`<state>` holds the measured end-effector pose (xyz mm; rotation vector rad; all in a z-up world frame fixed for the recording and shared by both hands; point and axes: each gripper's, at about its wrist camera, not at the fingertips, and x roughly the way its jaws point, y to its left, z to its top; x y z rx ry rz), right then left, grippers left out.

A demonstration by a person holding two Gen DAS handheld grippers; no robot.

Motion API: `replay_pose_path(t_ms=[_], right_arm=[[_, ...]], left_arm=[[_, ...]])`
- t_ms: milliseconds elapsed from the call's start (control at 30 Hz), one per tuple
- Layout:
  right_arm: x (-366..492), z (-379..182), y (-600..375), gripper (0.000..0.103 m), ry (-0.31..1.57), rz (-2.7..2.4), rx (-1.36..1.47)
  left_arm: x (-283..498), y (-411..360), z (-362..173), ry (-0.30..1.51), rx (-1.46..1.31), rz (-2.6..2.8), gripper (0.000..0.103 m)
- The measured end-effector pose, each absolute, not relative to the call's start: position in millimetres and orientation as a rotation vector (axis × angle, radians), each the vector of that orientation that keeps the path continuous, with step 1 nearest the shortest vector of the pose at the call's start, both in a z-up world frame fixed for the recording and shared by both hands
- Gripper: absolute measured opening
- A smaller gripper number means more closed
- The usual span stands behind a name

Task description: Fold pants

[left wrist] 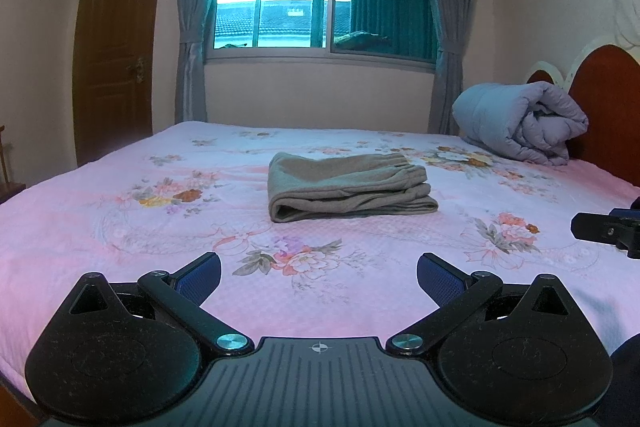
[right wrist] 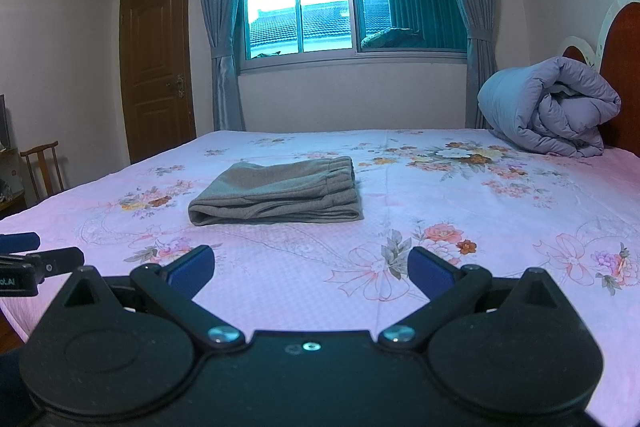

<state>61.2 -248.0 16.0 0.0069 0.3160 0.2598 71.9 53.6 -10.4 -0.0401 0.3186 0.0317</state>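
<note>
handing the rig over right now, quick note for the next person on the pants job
Left claw: open, empty, hovering over the near edge of the bed.
Right claw: open, empty, alongside it.
Grey pants: lying mid-bed in a compact folded stack, waistband on top toward the right, touched by neither claw.
Rolled duvet sits by the headboard, apart from the pants.
Done: the fold looks complete.
Left: probably nothing, perhaps squaring the edges.

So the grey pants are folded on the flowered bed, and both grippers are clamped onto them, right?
Not quite. The grey pants do lie folded on the flowered bed, but neither gripper touches them. In both wrist views the left gripper and right gripper hang open, short of the pants, holding nothing.
</note>
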Motion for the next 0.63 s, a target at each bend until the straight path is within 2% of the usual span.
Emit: replay_pose_path(t_ms=[633], right_arm=[[60.0,14.0,-249.3,0.097,0.319,0.258,0.01]], left_arm=[[68.9,57.0,-11.9,0.299,-0.028,0.034,0.103]])
